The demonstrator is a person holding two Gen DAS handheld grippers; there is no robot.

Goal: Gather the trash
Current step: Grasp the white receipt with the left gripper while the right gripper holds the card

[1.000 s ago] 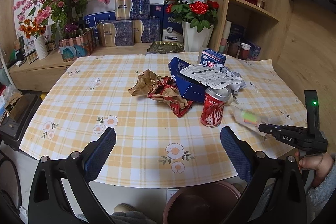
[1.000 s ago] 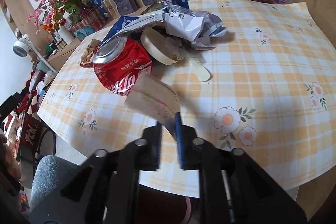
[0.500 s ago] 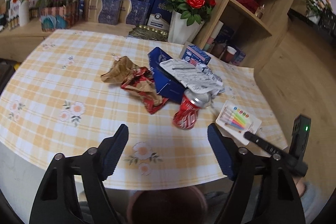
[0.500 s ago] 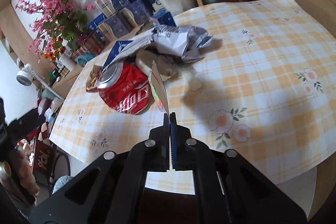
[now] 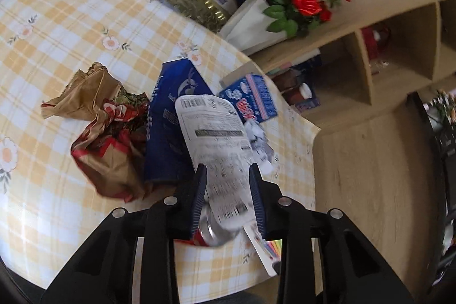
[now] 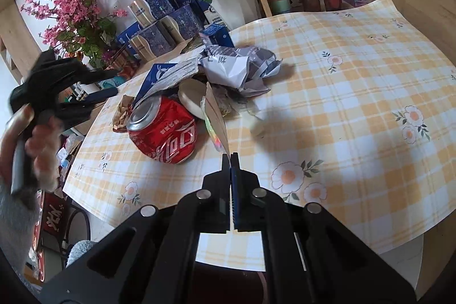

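Left gripper (image 5: pixel 228 198) jaws closing around white wrapper (image 5: pixel 213 133), long axis toward 12 o'clock, atop the trash pile. Right gripper (image 6: pixel 230 161) clenched on card (image 6: pixel 215 116); can (image 6: pixel 165 130) at its 10 o'clock.

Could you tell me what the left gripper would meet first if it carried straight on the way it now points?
Most likely the white printed plastic wrapper, which already lies between the closing jaws of the left gripper, with the crushed red soda can just beneath it. Depth is hard to judge here.
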